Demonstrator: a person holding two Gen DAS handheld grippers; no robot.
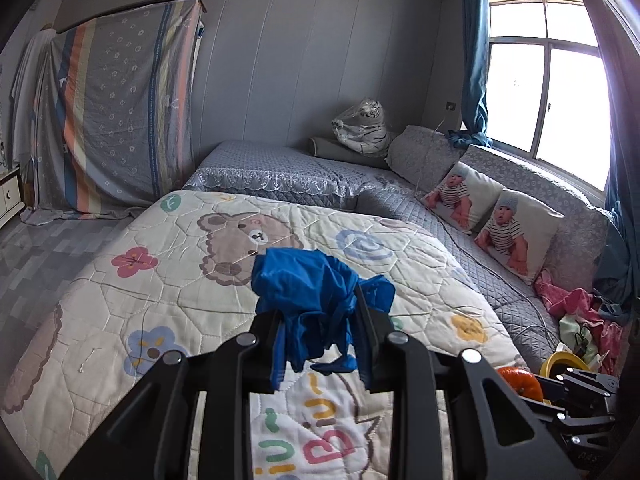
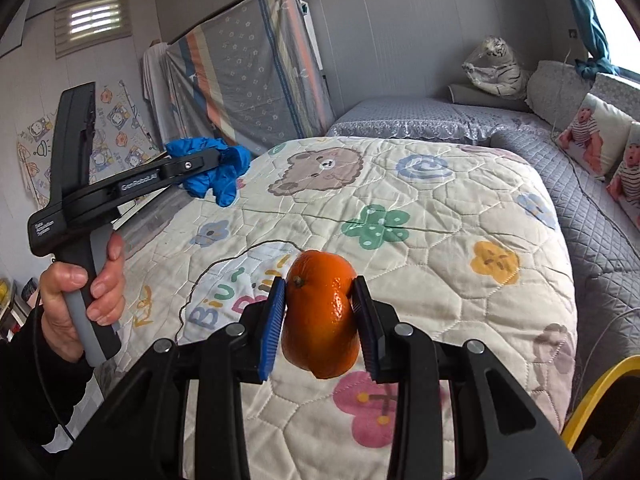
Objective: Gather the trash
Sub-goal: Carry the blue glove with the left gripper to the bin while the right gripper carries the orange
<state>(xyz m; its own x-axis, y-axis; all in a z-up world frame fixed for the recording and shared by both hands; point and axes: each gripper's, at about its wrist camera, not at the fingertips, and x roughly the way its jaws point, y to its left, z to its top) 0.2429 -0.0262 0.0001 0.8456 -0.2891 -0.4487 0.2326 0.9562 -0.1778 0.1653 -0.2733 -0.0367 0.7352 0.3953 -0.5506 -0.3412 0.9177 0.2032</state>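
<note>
A crumpled blue glove (image 1: pixel 310 300) hangs between the fingers of my left gripper (image 1: pixel 320 332), which is shut on it above the cartoon quilt (image 1: pixel 160 280). In the right wrist view the same blue glove (image 2: pixel 216 172) shows at the tip of the left gripper (image 2: pixel 204 168), held up by a hand (image 2: pixel 84 300) at the left. My right gripper (image 2: pixel 320 312) is shut on an orange (image 2: pixel 320 312), lifted over the quilt (image 2: pixel 440 240). The orange (image 1: pixel 522 382) also peeks in at the lower right of the left wrist view.
A yellow-rimmed bin (image 2: pixel 600 400) stands at the bed's lower right, also seen as a yellow rim (image 1: pixel 560 362). Grey cushions and baby-print pillows (image 1: pixel 472 208) line the window side. Pink clothes (image 1: pixel 580 312) lie heaped near the bin. A striped sheet (image 1: pixel 116 112) covers a wardrobe.
</note>
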